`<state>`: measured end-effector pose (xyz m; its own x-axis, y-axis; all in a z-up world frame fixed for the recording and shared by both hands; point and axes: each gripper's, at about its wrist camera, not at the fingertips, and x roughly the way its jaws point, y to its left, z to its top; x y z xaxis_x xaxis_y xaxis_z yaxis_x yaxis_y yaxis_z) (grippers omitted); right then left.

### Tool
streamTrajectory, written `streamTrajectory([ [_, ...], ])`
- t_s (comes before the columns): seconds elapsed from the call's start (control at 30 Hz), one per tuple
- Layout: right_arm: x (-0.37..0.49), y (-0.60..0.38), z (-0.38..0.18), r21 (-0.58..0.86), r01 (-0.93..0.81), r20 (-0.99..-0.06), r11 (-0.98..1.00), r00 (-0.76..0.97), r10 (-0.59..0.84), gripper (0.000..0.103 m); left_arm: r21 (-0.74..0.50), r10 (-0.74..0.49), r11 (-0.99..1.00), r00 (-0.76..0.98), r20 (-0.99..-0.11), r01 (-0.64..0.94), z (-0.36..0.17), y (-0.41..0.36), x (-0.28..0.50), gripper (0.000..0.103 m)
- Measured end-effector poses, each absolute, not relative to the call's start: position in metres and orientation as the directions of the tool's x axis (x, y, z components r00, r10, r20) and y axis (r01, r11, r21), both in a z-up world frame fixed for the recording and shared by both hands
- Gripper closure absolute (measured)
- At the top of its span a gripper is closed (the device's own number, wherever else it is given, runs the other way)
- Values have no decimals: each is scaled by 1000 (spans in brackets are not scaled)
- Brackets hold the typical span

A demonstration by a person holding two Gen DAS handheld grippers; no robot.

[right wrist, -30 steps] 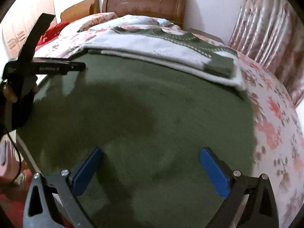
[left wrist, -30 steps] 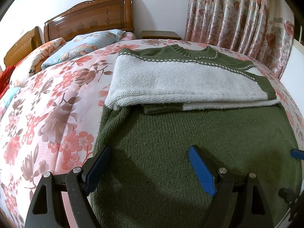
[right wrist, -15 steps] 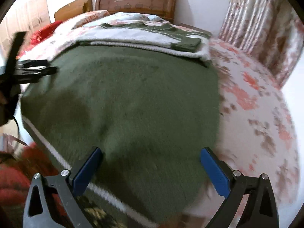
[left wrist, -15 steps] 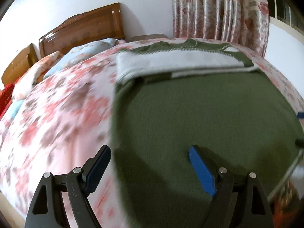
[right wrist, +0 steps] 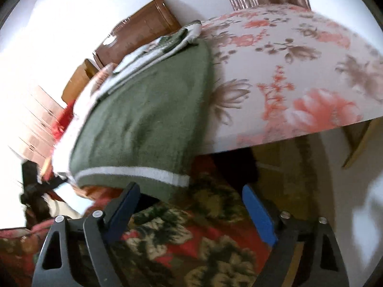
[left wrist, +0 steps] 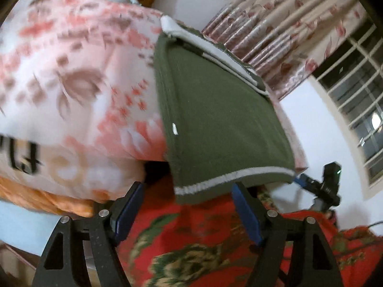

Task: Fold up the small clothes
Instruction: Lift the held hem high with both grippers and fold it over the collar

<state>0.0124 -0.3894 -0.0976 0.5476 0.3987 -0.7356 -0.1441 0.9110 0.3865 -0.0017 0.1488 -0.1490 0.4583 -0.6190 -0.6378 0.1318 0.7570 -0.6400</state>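
A dark green knitted sweater (left wrist: 215, 110) with a grey-white upper part lies on the floral bed, its striped hem (left wrist: 229, 179) hanging over the bed's near edge. It also shows in the right wrist view (right wrist: 143, 119). My left gripper (left wrist: 186, 210) is open, just below the hem's left corner, touching nothing. My right gripper (right wrist: 191, 215) is open, just below the hem's right corner (right wrist: 177, 179), empty. The right gripper's tip shows in the left wrist view (left wrist: 311, 184). Both views are tilted and blurred.
The bed has a pink floral cover (left wrist: 71, 83) and a wooden headboard (right wrist: 138, 35) at the far end. A red floral blanket (left wrist: 203, 251) lies below the bed edge under both grippers. Curtains (left wrist: 275, 35) and a window (left wrist: 354, 91) stand to the right.
Both grippers have dropped from above the sweater to below the bed's near edge, and both views have tilted. The hem now hangs just above the open fingers.
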Motion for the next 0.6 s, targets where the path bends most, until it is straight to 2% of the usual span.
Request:
streamTrajectory([
  [0.07, 20, -385, -99, 438, -160, -712, 885, 539, 450, 0, -696, -666, 708, 444, -599, 122, -157, 144, 3, 27],
  [0.3, 28, -367, -111, 468, -177, -716, 866, 498, 488, 0, -717, -678, 690, 440, -589, 103, -162, 138, 5, 27],
  [0.5, 29, -370, -116, 505, -172, -703, 846, 486, 518, 0, -716, -688, 688, 422, -591, 119, -161, 132, 14, 27],
  [0.6, 29, -369, -119, 509, -175, -704, 843, 479, 525, 0, -704, -667, 706, 410, -622, 78, -167, 129, 24, 27],
])
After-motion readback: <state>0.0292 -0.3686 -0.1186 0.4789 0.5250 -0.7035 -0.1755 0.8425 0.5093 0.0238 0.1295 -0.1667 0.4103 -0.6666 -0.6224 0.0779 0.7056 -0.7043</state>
